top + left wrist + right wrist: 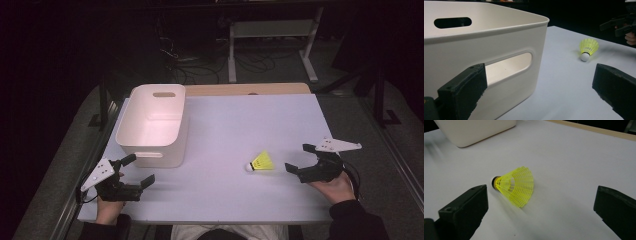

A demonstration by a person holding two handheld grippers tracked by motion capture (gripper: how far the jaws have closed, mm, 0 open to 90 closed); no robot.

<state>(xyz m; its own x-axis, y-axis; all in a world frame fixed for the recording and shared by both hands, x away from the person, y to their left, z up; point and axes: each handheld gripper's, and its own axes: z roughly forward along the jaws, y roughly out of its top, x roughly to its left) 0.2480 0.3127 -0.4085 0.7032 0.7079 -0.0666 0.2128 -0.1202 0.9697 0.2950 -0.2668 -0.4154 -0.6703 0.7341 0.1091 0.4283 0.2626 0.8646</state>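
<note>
dark room, pale table (225,130). yellow mesh plastic shuttlecock (262,162) lies on its side, cork toward nine o'clock, open to a sideways pinch. right gripper (300,162), released, waits at its three o'clock. left gripper (140,170), released, idles by the white plastic bin (152,125).

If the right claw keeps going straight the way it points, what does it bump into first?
Most likely the yellow shuttlecock. It lies on its side on the table, just ahead of the open right claw, roughly between its jaws. Depth is hard to judge, so it might just graze it.
</note>
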